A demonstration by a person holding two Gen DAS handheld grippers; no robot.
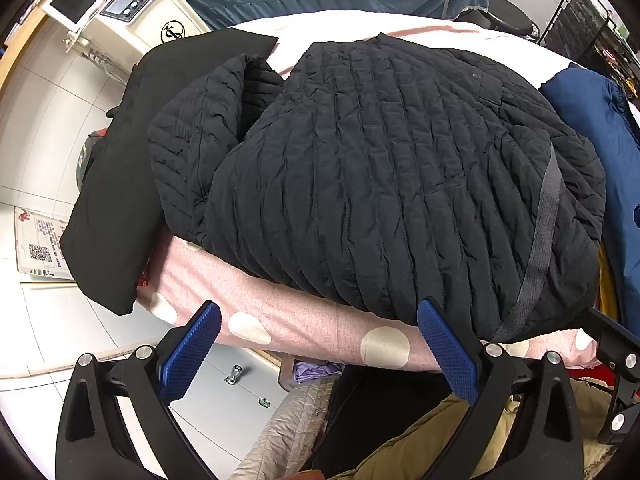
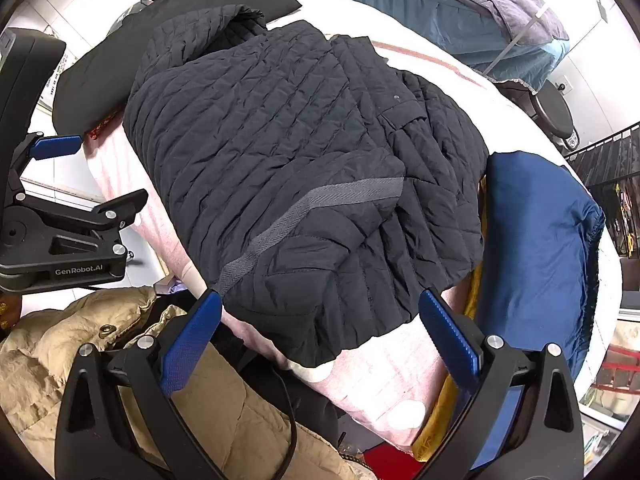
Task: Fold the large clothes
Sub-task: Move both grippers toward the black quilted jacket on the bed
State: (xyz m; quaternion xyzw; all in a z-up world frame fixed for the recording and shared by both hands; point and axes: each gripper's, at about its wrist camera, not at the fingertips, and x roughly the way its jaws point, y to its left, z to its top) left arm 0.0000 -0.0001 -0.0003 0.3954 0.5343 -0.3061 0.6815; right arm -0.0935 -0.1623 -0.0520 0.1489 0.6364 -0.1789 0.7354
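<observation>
Black quilted puffer jacket [image 1: 360, 168] [image 2: 280, 160] folded on pink polka-dot bedding [image 1: 304, 332] [image 2: 400, 376], left gripper [image 1: 320, 346] and right gripper [image 2: 320, 336] both spread wide, holding nothing, tan padded coat [image 2: 80, 360] clearest from right wrist, white control box [image 1: 128, 4] only from left wrist.

Black quilted jacket [image 2: 288, 160] lies folded beyond open right tongs [image 2: 320, 320].

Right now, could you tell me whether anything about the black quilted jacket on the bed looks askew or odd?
The black quilted jacket is only part folded. Its left sleeve bunches up loosely at the side, and the hem corner hangs past the edge of the pink bedding. Both tongs, left and right, are open and hold nothing.
</observation>
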